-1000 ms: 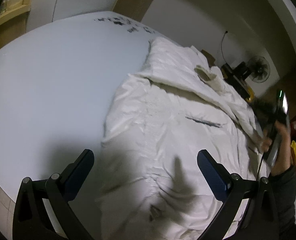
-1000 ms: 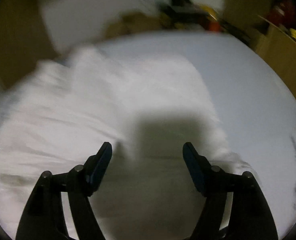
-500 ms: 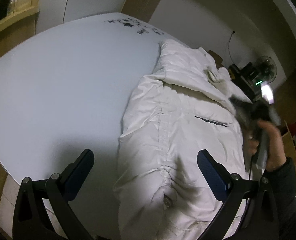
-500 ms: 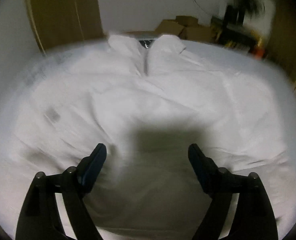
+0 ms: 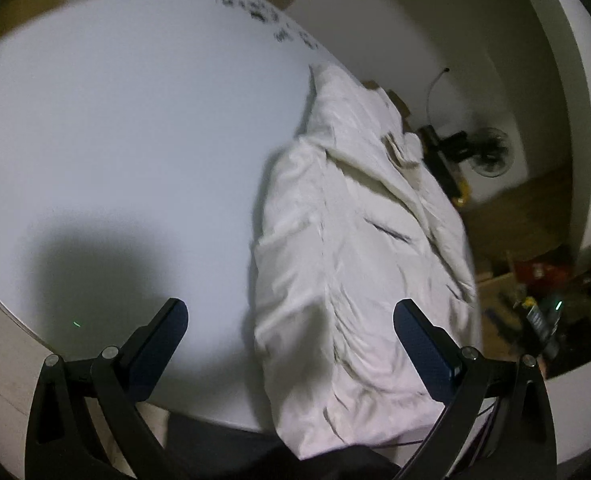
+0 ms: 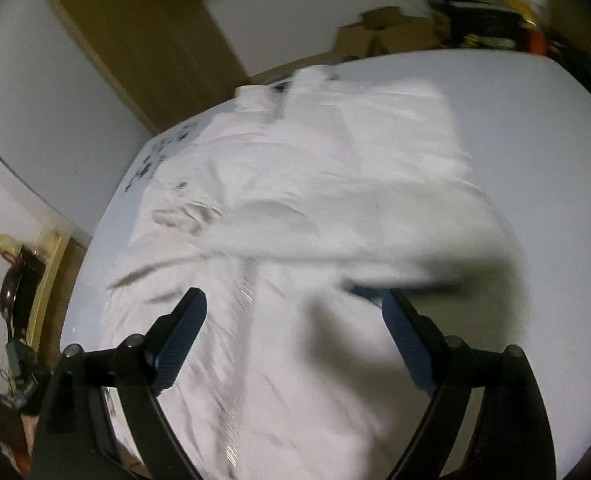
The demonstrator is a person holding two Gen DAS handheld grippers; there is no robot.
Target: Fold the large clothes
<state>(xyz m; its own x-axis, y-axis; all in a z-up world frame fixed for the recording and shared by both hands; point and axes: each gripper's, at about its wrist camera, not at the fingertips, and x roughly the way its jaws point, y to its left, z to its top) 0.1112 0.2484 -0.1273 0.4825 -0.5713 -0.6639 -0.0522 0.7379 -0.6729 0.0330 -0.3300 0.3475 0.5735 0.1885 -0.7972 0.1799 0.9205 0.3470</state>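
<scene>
A white zip-front jacket (image 5: 359, 248) lies crumpled lengthwise along the right side of a round white table (image 5: 127, 128), its hem hanging over the near edge. My left gripper (image 5: 291, 320) is open and empty, held above the near hem. In the right wrist view the jacket (image 6: 303, 216) is spread below, its zipper (image 6: 245, 304) running up the middle and the collar at the far end. My right gripper (image 6: 295, 320) is open and empty above the jacket's lower part.
Black scribbles mark the table's far edge (image 5: 267, 20). A fan (image 5: 491, 152), a cable and floor clutter (image 5: 535, 300) sit beyond the table on the right. Cardboard boxes (image 6: 383, 32) and a wooden door (image 6: 143, 40) stand behind it.
My left gripper has drawn back toward the near table edge. My right gripper has swung around the jacket, and the right hand has left the left view. Both stay open.
</scene>
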